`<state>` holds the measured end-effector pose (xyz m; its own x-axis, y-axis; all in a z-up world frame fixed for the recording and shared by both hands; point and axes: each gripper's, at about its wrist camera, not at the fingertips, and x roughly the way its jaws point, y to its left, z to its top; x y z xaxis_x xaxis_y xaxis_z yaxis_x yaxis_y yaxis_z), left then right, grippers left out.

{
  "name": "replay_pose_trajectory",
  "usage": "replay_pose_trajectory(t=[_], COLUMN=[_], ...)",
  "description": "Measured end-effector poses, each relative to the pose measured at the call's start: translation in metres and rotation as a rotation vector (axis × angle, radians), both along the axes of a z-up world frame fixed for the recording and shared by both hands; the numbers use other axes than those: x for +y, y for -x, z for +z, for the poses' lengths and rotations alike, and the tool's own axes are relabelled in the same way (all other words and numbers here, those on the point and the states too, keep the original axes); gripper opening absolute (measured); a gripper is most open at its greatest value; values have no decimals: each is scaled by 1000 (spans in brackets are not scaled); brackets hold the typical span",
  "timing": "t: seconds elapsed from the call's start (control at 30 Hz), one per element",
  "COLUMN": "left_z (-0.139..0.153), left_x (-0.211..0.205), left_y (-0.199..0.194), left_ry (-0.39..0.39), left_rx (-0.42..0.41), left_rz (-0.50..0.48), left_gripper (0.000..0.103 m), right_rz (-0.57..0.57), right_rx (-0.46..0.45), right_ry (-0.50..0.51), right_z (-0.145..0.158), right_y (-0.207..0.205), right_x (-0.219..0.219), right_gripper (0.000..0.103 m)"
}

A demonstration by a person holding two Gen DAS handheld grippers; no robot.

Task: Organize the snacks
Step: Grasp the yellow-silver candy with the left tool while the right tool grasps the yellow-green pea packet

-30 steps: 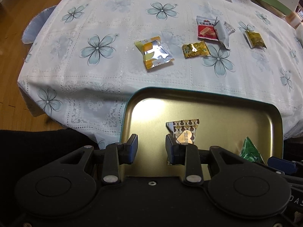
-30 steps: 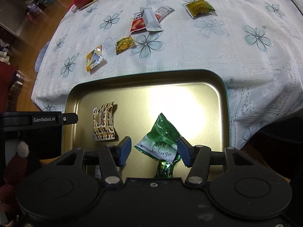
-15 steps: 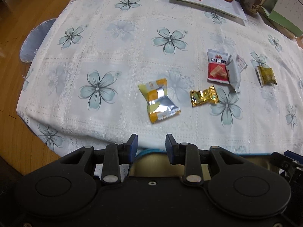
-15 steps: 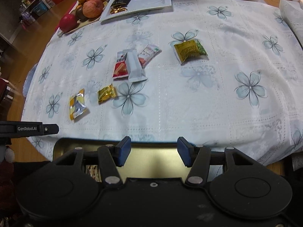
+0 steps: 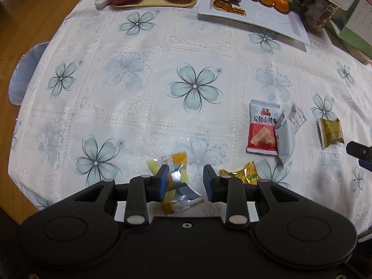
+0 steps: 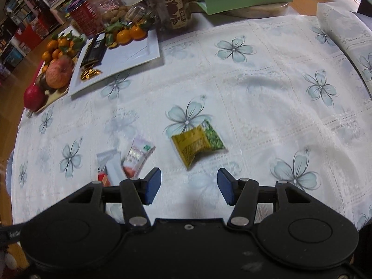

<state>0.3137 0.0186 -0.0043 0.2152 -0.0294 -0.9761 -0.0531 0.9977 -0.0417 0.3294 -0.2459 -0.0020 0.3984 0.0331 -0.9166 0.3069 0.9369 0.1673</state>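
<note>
Table under a white lace-patterned tablecloth (image 5: 144,74) printed with pale blue flowers. Lying loose on the cloth: a yellow-and-silver snack packet (image 5: 179,186) near the front edge; a gold-wrapped candy (image 5: 244,175) just beside it; a red-and-white packet (image 5: 261,127) with a grey-white packet (image 5: 286,139) overlapping its side; an olive-yellow packet (image 5: 331,132) set apart. Toward the far edge, a white rectangular plate (image 5: 267,21) bearing small oranges and dark and gold wrappers, and beside it a pale tray (image 5: 158,3) holding large round fruit. Boxes and a jar stand beyond.
</note>
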Motion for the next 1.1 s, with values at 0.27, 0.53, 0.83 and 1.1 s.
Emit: replay_pose_trajectory(t=[0.27,0.53,0.83,1.1], left_z=[-19,-24,-22,-22], left_x=[-14,-24,-15,-11], left_y=[-11,-11,-12,-10], left_ry=[-1,5,32,34], left_rx=[49,73,79,76], left_rz=[-9,-41,-11,-2], left_gripper=[40,40,40,40], right_rz=[-130,-177,-132,-107], right_rx=[-34,42,122,177], right_ry=[36,69,31,-108], right_z=[-22,-49,-52,-58], right_y=[-53,-71,-52,-38], right_x=[-22,-33,-29,-22], right_gripper=[57,57,57,57])
